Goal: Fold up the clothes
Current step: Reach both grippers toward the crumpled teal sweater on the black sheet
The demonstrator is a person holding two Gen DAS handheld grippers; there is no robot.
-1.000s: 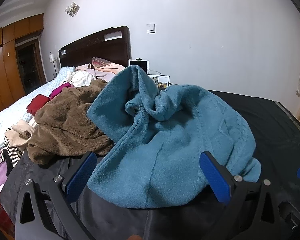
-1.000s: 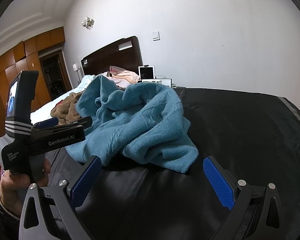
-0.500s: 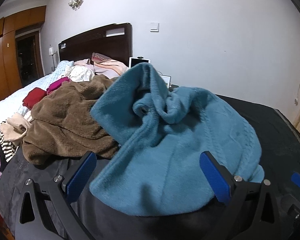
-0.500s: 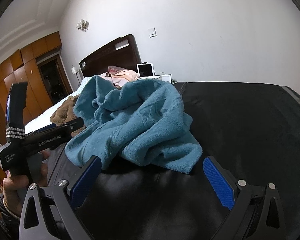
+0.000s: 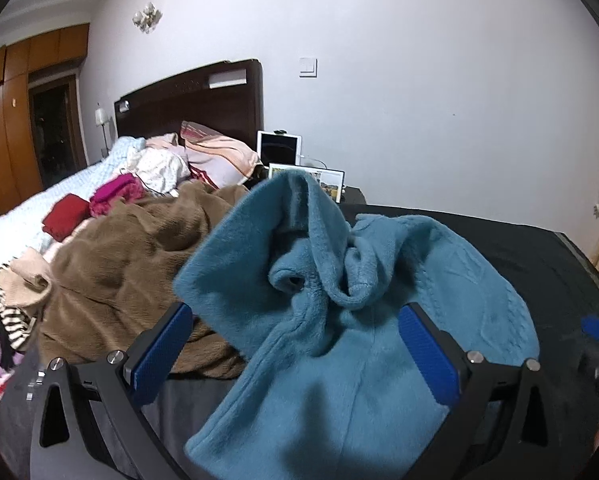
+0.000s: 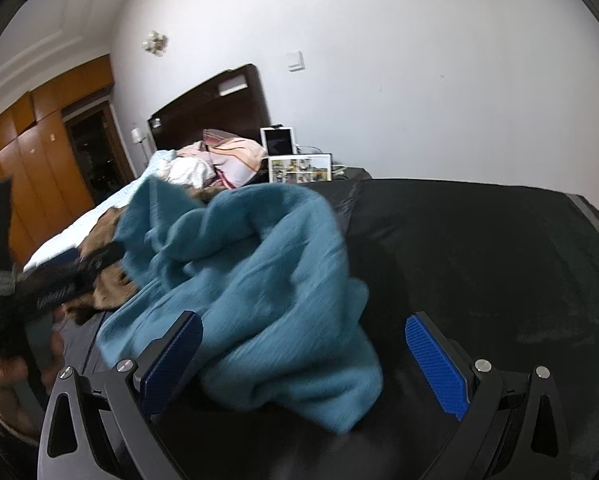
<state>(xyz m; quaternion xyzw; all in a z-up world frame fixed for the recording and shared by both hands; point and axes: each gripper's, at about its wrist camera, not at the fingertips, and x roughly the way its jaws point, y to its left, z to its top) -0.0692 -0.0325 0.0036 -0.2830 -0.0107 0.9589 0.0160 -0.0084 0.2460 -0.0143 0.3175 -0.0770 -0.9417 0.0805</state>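
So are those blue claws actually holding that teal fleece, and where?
Neither holds anything. The left gripper and right gripper both stand wide open, with the crumpled teal fleece lying loose on the black cover between their fingers.

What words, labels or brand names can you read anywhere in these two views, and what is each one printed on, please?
None can be read with confidence.
Left gripper body, seen from the right wrist view: pale lettering, smeared by motion blur, unreadable.
Framed picture beside the tablet: coloured images only; any text too small to read.
Wall switch: no marking visible.
Teal fleece garment: no tag or print showing.
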